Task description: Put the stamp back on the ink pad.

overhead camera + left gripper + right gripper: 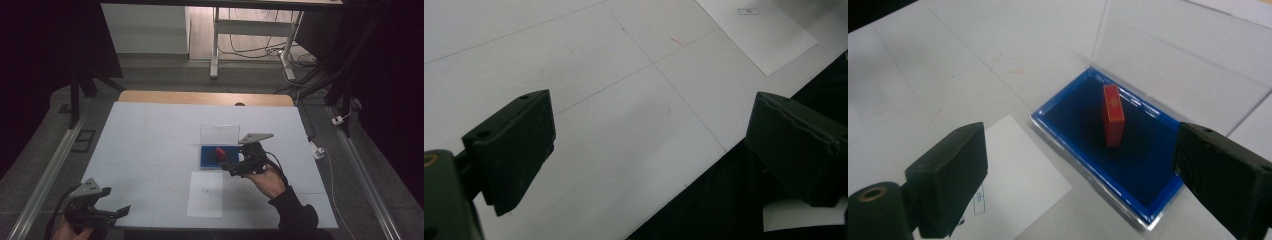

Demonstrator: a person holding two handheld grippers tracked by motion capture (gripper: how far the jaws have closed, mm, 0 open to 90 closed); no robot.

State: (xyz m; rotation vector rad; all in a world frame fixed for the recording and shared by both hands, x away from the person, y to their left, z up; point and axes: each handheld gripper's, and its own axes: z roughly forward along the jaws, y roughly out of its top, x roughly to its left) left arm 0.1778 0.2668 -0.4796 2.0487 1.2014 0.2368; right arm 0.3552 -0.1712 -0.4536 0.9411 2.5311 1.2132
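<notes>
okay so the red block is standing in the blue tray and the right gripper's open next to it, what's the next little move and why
Probably draw the right gripper a little further back from the blue tray. Its jaws stand wide open with nothing between them, and the red block stands upright on the tray floor, apart from both jaws. The clear lid is still raised, so once clear, closing it may follow. The left gripper rests open near the table edge.

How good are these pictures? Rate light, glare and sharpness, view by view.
High view: dim overall, dark at both sides, brightest on the white table; details small and soft. Left gripper view: its jaws look soft and close, and the paper sheet is evenly lit, without glare. Right gripper view: the red block and blue tray are fairly sharp; the clear lid shows only a faint sheen.
</notes>
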